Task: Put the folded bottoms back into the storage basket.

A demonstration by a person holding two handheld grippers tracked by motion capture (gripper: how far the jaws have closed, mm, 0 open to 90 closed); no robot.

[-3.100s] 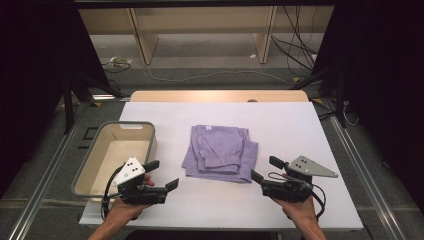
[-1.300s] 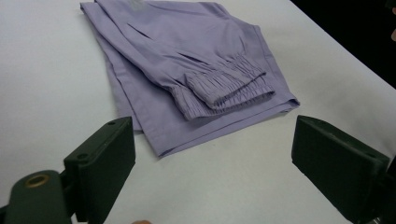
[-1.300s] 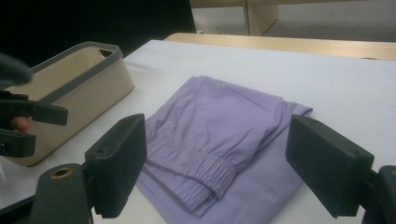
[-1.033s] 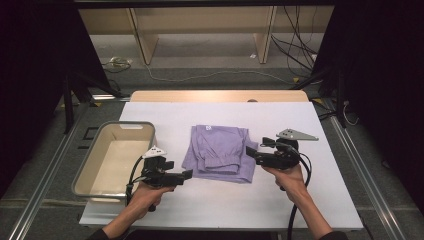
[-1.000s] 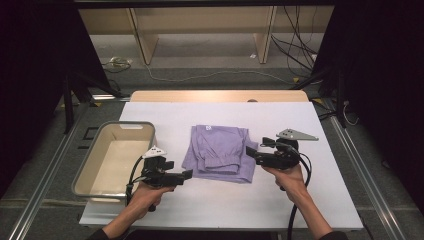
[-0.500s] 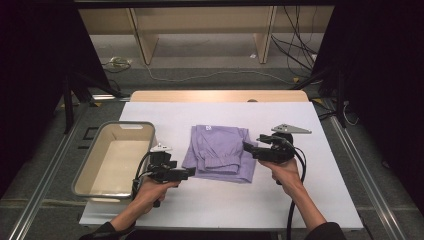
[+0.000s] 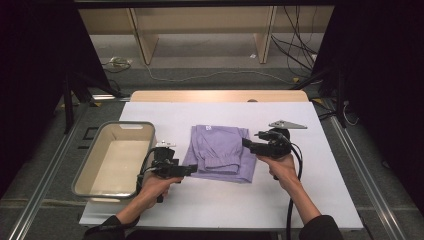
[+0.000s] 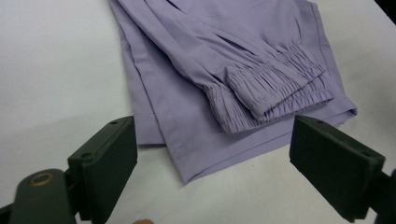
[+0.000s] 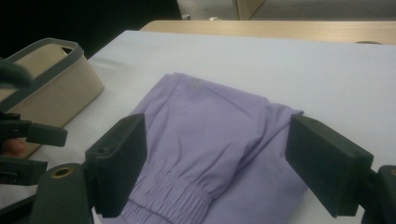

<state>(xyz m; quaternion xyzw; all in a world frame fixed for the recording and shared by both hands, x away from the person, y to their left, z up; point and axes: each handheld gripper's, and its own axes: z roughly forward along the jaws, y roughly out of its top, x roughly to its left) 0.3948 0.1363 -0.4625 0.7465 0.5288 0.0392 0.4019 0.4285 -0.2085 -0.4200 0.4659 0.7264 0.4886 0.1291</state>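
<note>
Folded lilac trousers lie in the middle of the white table, elastic cuffs toward the near edge. My left gripper is at the garment's near-left corner, open, its jaws spread on either side of that corner and holding nothing. At the right edge of the trousers, my right gripper points left, open, with the cloth lying between and beyond its jaws. Whether either gripper touches the fabric, I cannot tell.
A beige tub with a grey rim stands at the table's left, close behind my left hand; it also appears as the tub in the right gripper view. The white table has bare surface to the right and front.
Both grippers have moved in from the near edge toward the trousers: the left to the near-left corner, the right up to the right edge. Both stayed open.
</note>
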